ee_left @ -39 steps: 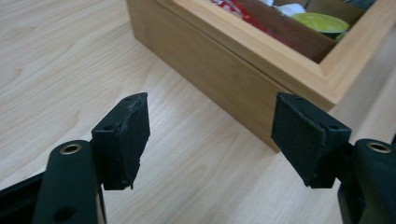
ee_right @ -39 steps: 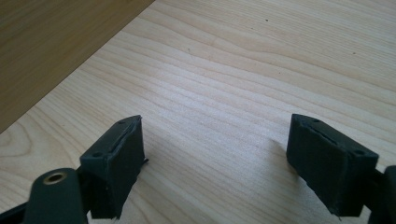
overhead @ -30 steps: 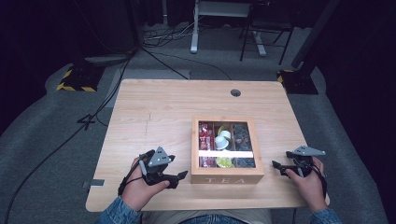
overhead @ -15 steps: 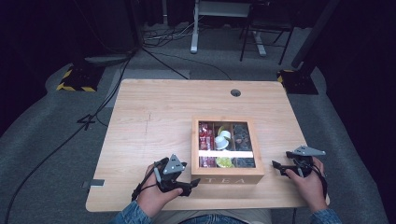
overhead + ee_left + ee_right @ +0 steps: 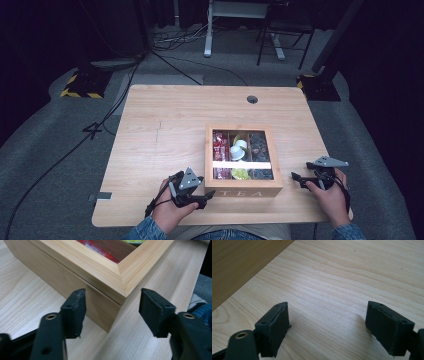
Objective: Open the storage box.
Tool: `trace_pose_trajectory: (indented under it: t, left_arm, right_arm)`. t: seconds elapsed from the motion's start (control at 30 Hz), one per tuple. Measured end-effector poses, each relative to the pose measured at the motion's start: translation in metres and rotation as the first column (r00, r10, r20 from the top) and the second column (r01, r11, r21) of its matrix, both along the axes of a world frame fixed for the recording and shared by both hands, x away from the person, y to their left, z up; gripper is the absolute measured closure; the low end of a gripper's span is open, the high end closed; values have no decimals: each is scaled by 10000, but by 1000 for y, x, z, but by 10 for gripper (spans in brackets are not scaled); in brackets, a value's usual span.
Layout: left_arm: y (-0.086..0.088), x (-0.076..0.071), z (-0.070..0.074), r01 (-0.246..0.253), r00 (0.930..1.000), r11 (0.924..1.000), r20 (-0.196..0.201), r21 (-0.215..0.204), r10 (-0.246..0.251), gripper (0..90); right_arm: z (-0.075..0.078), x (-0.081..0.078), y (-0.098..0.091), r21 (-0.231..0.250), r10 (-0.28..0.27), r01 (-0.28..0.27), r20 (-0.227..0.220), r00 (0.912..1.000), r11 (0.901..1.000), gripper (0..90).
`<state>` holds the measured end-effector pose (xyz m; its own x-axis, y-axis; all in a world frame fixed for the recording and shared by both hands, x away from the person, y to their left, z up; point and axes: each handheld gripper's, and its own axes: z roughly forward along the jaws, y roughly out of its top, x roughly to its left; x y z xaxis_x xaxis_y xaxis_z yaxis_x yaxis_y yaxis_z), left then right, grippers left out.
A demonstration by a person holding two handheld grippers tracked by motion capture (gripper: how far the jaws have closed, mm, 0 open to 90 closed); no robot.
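Note:
A wooden tea box [image 5: 243, 192] with a glass-window lid sits at the table's front right; red packets, white pods and dark sachets show through the window. My left gripper [image 5: 206, 196] is at its front left corner. In the left gripper view that corner [image 5: 120, 293] stands in the gap of the left gripper [image 5: 112, 305]. Its jaws have just been closing, and the pads are apart from the wood. My right gripper [image 5: 296, 177] rests open on the table to the right of the box. In the right gripper view, bare wood lies between the right gripper's [image 5: 327, 322] jaws.
The light wooden table [image 5: 165, 130] has a cable hole [image 5: 252, 99] near its far edge. A grey tape strip [image 5: 103, 195] marks the front left edge. Cables, a desk frame and a chair stand on the dark floor beyond. The box side [image 5: 237, 262] rises left of the right gripper.
My left gripper has moved right and down to the box's front left corner, and its jaws have narrowed around that corner. The right gripper has kept still.

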<state>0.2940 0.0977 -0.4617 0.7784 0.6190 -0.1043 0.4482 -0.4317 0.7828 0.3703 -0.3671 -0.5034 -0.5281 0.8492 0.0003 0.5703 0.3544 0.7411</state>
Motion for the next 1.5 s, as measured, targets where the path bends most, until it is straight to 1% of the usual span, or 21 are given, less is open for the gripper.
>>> trace_pose_trajectory:
  t: [0.27, 0.33, 0.37, 0.47, 0.53, 0.6, 0.67, 0.7, 0.73, 0.77, 0.83, 0.87, 0.9, 1.03, 1.2, 1.23, 1.3, 1.33, 1.37, 1.43, 1.5]
  left_arm:
    - [1, -2, 3, 13, 9999, 9999, 105, 152, -15, 472]
    - [2, -2, 5, -35, 9999, 9999, 99, 104, 34, 490]
    - [3, -2, 6, 15, 10000, 9998, 69, 206, -17, 512]
    - [3, -2, 6, 25, 10000, 9998, 79, 214, -27, 515]
    - [4, -3, 7, 78, 9999, 9996, 67, 267, -80, 536]
    - [5, -3, 10, 184, 9995, 9992, 236, 368, -192, 566]
    - [4, -4, 12, 305, 9981, 9981, 515, 537, -333, 602]
    - [2, -5, 14, 267, 9978, 9976, 586, 644, -305, 611]
    - [2, -5, 14, 267, 9978, 9976, 586, 644, -305, 611]
    - [3, -4, 14, 322, 9979, 9977, 550, 599, -355, 614]
    - [4, -4, 15, 359, 9976, 9980, 565, 516, -388, 630]
    - [4, -4, 15, 359, 9976, 9980, 565, 516, -388, 643]
    - [4, -4, 16, 365, 9977, 9984, 551, 440, -389, 643]
    - [4, -3, 19, 400, 9978, 9987, 507, 327, -416, 669]
    - [4, -1, 20, 431, 9978, 9989, 503, 192, -440, 675]
    - [4, -1, 20, 419, 9977, 9989, 528, 190, -429, 676]
    - [4, -1, 21, 416, 9975, 9990, 559, 155, -424, 677]
    - [4, -1, 21, 416, 9972, 9990, 620, 162, -425, 681]
    - [4, -1, 22, 417, 9967, 9989, 689, 199, -430, 691]
    - [3, 0, 23, 424, 9963, 9989, 745, 214, -439, 692]
    - [3, 0, 23, 430, 9959, 9990, 787, 144, -440, 695]
  right_arm:
    - [0, 0, 0, -2, -3, 3, 1, 10000, 10000, 192]
    - [0, 0, 0, -5, -2, 2, 0, 10000, 10000, 192]
    - [0, 0, 0, -12, -5, 5, 2, 10000, 10000, 193]
    - [0, -1, 0, -2, 17, -17, 13, 10000, 10000, 212]
    - [1, -3, 0, 128, 208, -209, 94, 9997, 9997, 304]
    - [6, -6, 1, 461, 514, -521, 162, 9985, 9976, 293]
    - [16, -11, 3, 523, 709, -737, 531, 9961, 9959, 297]
    - [24, -14, 5, 838, 843, -894, 629, 9945, 9925, 298]
    - [24, -14, 5, 838, 843, -894, 629, 9945, 9925, 298]
    - [31, -19, 10, 1073, 1061, -1128, 657, 9922, 9878, 301]
    - [38, -26, 15, 1055, 1528, -1607, 800, 9850, 9813, 323]
    - [38, -26, 15, 1055, 1528, -1607, 800, 9850, 9813, 323]
    - [42, -30, 18, 1116, 1692, -1779, 838, 9820, 9777, 325]
    - [56, -44, 28, 1112, 2459, -2560, 966, 9645, 9603, 320]
    - [66, -57, 37, 1068, 3066, -3195, 1212, 9441, 9415, 307]
    - [68, -59, 40, 888, 3125, -3244, 1258, 9416, 9417, 328]
    - [72, -63, 44, 325, 3091, -3168, 1460, 9398, 9479, 327]
    - [74, -64, 45, 186, 3111, -3173, 1494, 9386, 9482, 327]
    - [77, -66, 44, 230, 3223, -3294, 1525, 9343, 9439, 312]
    - [78, -67, 44, 276, 3254, -3335, 1573, 9324, 9424, 299]
    - [82, -70, 48, 297, 3417, -3518, 1744, 9235, 9356, 297]
